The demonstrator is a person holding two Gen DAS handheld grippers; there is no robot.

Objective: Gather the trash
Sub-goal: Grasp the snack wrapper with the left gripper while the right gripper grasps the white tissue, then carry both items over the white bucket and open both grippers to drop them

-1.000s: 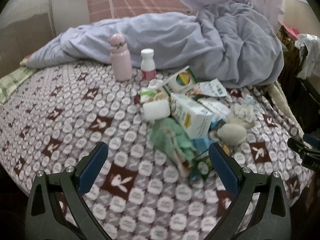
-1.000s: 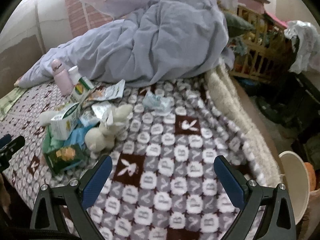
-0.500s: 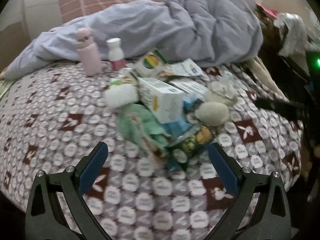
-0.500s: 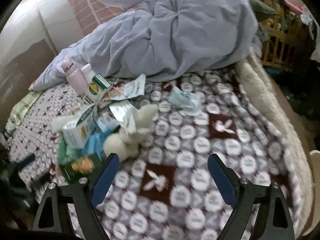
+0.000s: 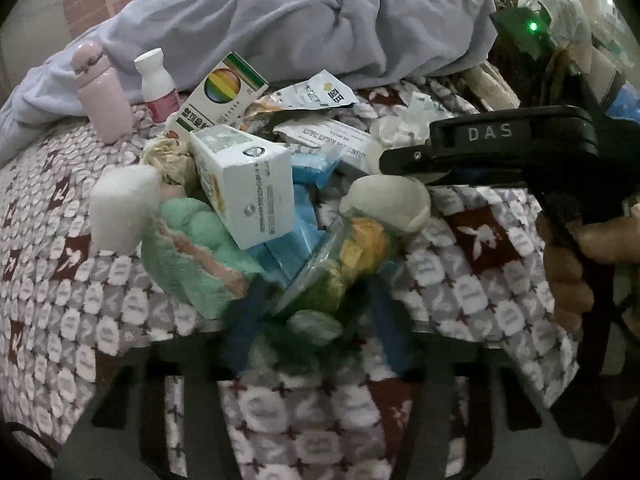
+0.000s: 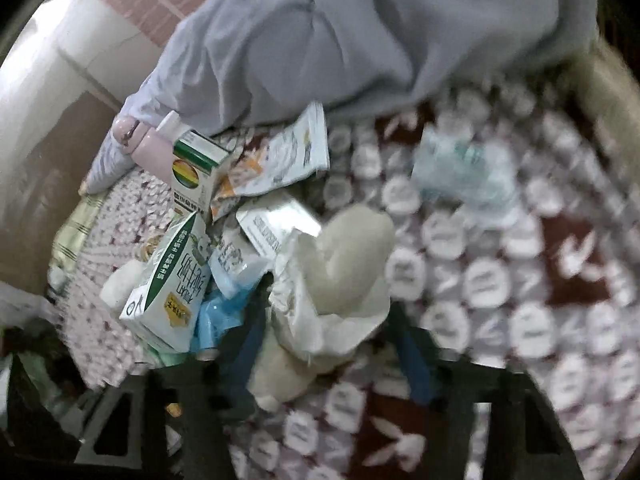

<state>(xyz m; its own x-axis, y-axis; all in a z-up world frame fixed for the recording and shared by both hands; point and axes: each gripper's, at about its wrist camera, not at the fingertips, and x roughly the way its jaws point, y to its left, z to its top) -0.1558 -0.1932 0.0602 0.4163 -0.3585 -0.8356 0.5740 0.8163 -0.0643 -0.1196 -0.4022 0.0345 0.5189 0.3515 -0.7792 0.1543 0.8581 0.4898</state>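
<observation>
Left hand-held gripper (image 5: 316,316) — fingers spread wide, nothing between them; they bracket the green-and-yellow snack packet (image 5: 344,264) at the near edge of the trash pile. Motion blur softens the fingers, so contact with the packet cannot be confirmed.

Right hand-held gripper (image 6: 328,356) — also spread wide and empty; its blue pads straddle the cream soft toy (image 6: 348,268) and the crumpled white wrapper (image 6: 312,316) draped on it. The view is heavily blurred.

Landmark: white milk carton (image 5: 244,192), lying on its side mid-pile on the patterned bedspread (image 5: 80,320).
- Behind the carton: rainbow-print box (image 5: 224,92), a flat foil sachet (image 5: 320,94), then the pink bottle (image 5: 104,92) and white bottle (image 5: 156,80) standing upright near the grey duvet (image 5: 320,20).
- Beside the carton, on the pink-bottle side: white cylinder (image 5: 120,208) and mint-green plush (image 5: 192,256).
- Under the carton: blue plastic pieces (image 5: 300,236).
- Beyond the toy, apart from the pile: clear crumpled bag (image 6: 464,172).

Step, as judged: approach and selection, nothing collected yet. No bin appears in either view.

Next move: you need to settle each gripper so only trash sits between the fingers — the packet on the left, the wrapper rather than the toy on the right — then close. The thin wrapper may slip; seat it deep before squeezing.
</observation>
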